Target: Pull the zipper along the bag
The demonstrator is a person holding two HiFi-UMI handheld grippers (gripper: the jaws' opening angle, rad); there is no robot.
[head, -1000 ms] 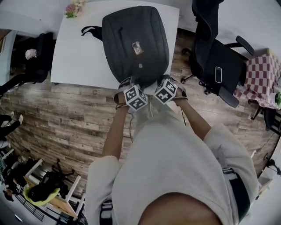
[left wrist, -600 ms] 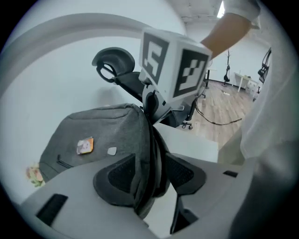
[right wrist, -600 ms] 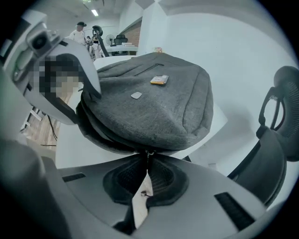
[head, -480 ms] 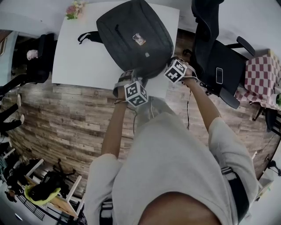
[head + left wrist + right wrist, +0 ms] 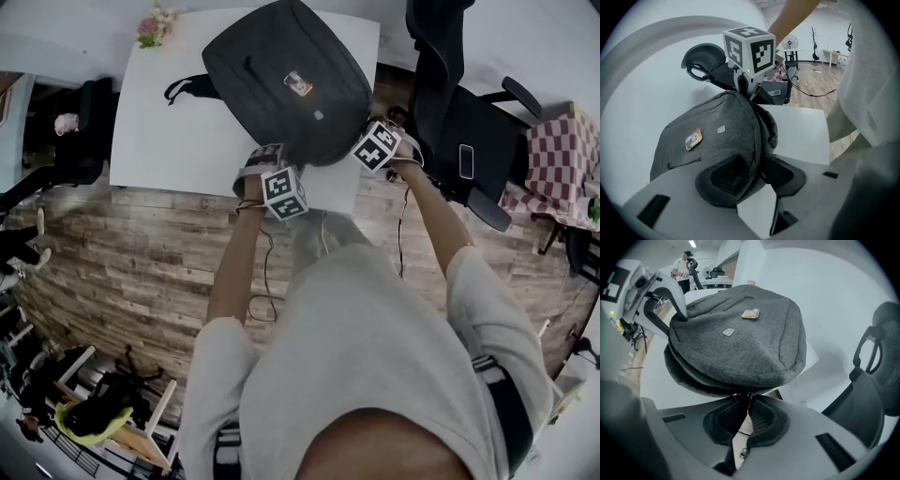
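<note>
The left gripper (image 5: 757, 180) holds its jaws apart, having just closed them a little, with a folded rim of the grey bag (image 5: 286, 80) between them. The right gripper (image 5: 747, 418) is clamped tight on the zipper pull (image 5: 749, 398) at the bag's near right edge. The bag lies on the white table (image 5: 159, 112). Only the head view shows flowers (image 5: 155, 23) at the table's far left corner and a phone (image 5: 466, 159) on the office chair (image 5: 441, 103) at right, but there the marker cubes (image 5: 284, 192) hide both pairs of jaws.
</note>
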